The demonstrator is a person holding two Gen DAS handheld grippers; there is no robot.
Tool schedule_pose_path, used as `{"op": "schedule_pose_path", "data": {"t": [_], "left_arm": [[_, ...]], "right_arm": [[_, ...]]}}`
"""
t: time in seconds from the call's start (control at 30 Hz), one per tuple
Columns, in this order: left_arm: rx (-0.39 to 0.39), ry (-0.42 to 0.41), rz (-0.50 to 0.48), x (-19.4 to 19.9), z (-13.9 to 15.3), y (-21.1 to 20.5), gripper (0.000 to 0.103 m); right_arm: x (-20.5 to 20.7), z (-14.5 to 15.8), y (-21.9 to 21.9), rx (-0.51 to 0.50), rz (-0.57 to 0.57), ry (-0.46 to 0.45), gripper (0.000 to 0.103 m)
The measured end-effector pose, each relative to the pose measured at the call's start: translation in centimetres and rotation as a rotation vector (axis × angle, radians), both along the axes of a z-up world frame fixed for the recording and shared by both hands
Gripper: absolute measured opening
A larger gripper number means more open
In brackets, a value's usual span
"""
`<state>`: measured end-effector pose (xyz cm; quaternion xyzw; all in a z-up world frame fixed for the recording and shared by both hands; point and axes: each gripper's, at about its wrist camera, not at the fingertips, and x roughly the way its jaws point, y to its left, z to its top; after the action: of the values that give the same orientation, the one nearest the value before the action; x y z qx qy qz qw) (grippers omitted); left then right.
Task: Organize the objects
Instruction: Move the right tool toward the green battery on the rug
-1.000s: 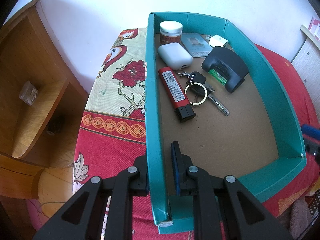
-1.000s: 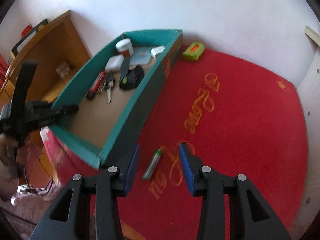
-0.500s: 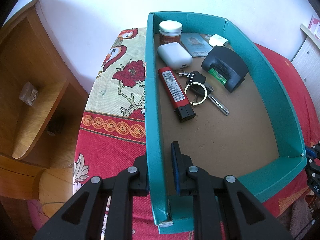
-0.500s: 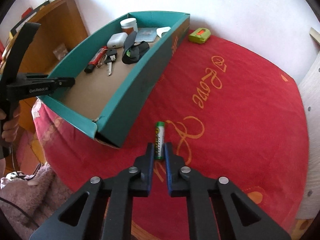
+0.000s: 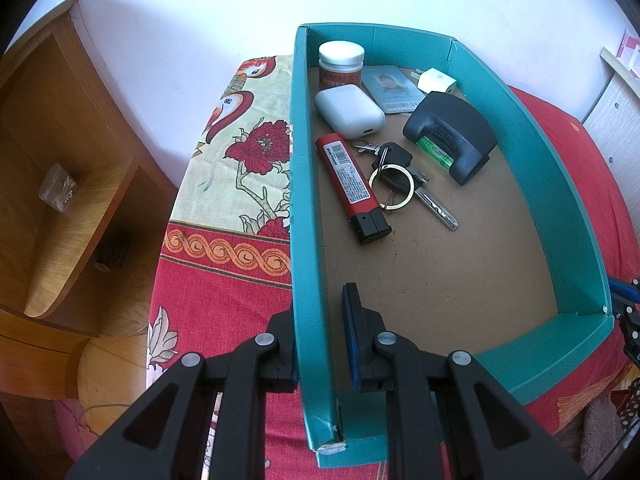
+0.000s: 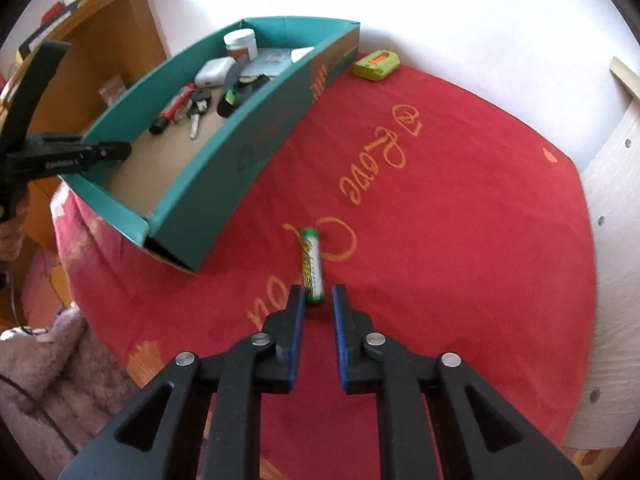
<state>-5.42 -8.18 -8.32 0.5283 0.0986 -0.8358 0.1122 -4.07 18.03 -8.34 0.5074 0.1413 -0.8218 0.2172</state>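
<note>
1. The surface (image 6: 460, 200) is the biggest thing here. It has a red cloth over it with orange writing. Most of it is bare, so there is lots of room to work.

2. The box (image 6: 240, 152) is green outside and brown inside. It sits on the left side of the surface, near the wall. I think it is the home for all the small things.

3. The left gripper (image 5: 318, 308) has its fingers closed on the near side wall of the box, one finger inside and one outside. My guess is that this keeps the box from sliding while things get dropped in.

4. The right gripper (image 6: 318, 296) points down at the cloth. Its fingers are almost together and pinch the near end of the battery (image 6: 311, 256). Holding it by the end looks a bit wobbly, so it may tip when lifted.

5. Some things are in the box already, all at the far end: a black tool (image 5: 452, 132), a white case (image 5: 348, 110), a jar (image 5: 341, 64), a red lighter (image 5: 352, 180) and keys (image 5: 400, 176). The near half is bare, so the battery can land there.

6. A little green gadget (image 6: 376, 63) lies on the cloth by the wall, just beside the box. It looks left for later.

7. The battery is the smallest. It is a thin white stick with a green cap and yellow print. It lies on the cloth near the box's front corner, pointing away from the fingers.
</note>
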Motion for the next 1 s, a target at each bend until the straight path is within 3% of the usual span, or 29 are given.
{"op": "schedule_pose_path", "data": {"t": [0.2,0.4,0.47,0.53,0.57,0.67,1.0], "left_arm": [[0.0,0.0,0.001,0.0,0.0,0.0,0.014],[0.0,0.0,0.001,0.0,0.0,0.0,0.014],[0.0,0.0,0.001,0.0,0.0,0.0,0.014],[0.0,0.001,0.002,0.0,0.0,0.0,0.014],[0.0,0.0,0.002,0.0,0.0,0.1,0.014],[0.0,0.0,0.001,0.0,0.0,0.1,0.014],[-0.001,0.002,0.004,0.2,0.1,0.0,0.014]], "right_arm": [[-1.3,0.1,0.9,0.042,-0.062,0.044,0.015],[-1.9,0.0,1.4,0.013,-0.121,0.038,0.016],[-2.0,0.2,1.7,-0.014,-0.174,0.034,0.028],[-2.1,0.4,2.3,-0.084,-0.252,0.017,0.048],[-2.0,0.5,2.6,-0.133,-0.29,0.003,0.049],[-1.7,0.4,2.2,-0.225,-0.339,-0.032,0.049],[-1.6,-0.4,-0.6,-0.13,-0.378,0.086,0.049]]}}
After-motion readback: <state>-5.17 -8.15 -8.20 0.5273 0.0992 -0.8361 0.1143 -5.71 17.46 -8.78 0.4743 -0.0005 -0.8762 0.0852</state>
